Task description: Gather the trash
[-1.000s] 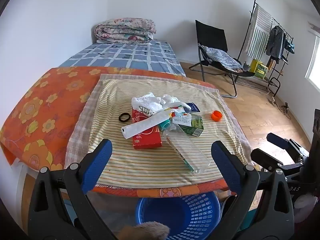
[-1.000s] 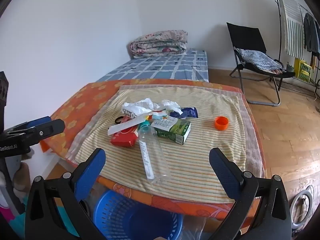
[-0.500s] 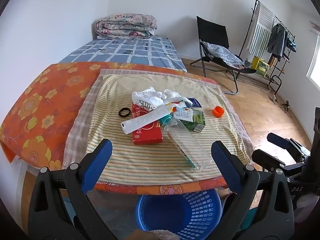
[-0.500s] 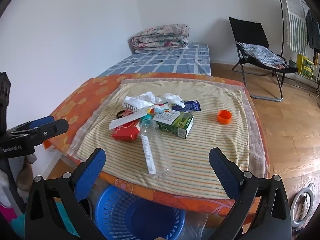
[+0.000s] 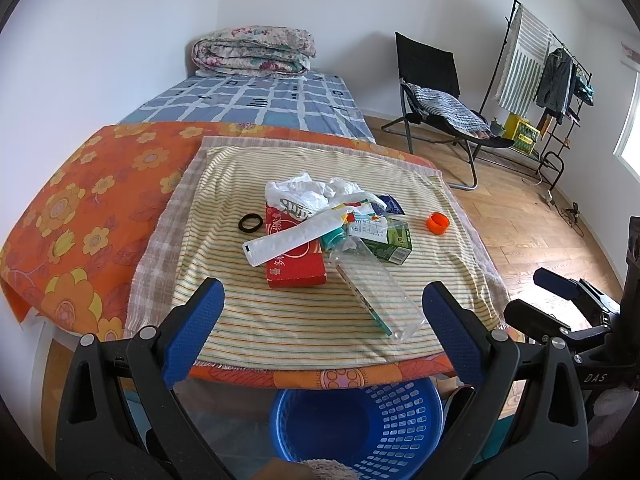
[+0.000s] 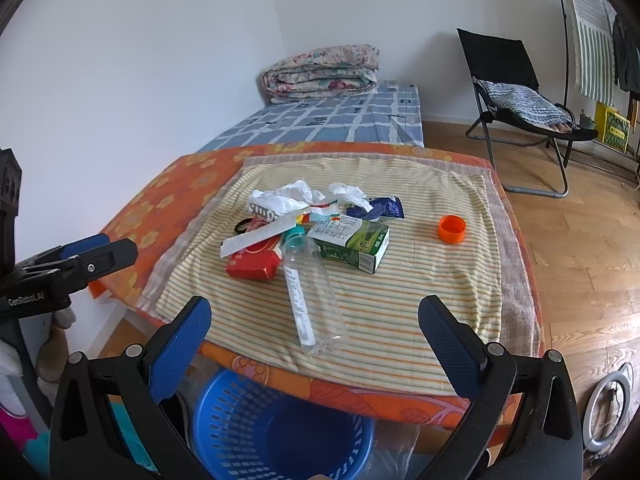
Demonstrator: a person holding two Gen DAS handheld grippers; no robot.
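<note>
A pile of trash lies on the striped cloth (image 5: 280, 320): a clear plastic bottle (image 5: 372, 292), a red box (image 5: 294, 256), a green carton (image 5: 390, 238), crumpled white plastic (image 5: 308, 194), a white wrapper strip (image 5: 288, 238), a black ring (image 5: 251, 223) and an orange cap (image 5: 437, 223). A blue basket (image 5: 360, 420) stands on the floor below the near edge. My left gripper (image 5: 324, 332) is open and empty, short of the pile. My right gripper (image 6: 316, 344) is open and empty, with the bottle (image 6: 312, 300) just ahead of it.
The cloth lies on an orange flowered cover (image 5: 80, 208) over a bed with a blue checked sheet (image 5: 256, 100) and a folded quilt (image 5: 252, 52). A black folding chair (image 5: 436, 88) and a clothes rack (image 5: 548, 72) stand on the wooden floor at right.
Both grippers have drawn back and risen a little, so the pile sits farther off and more of the blue basket shows. Nothing on the cloth has moved.
</note>
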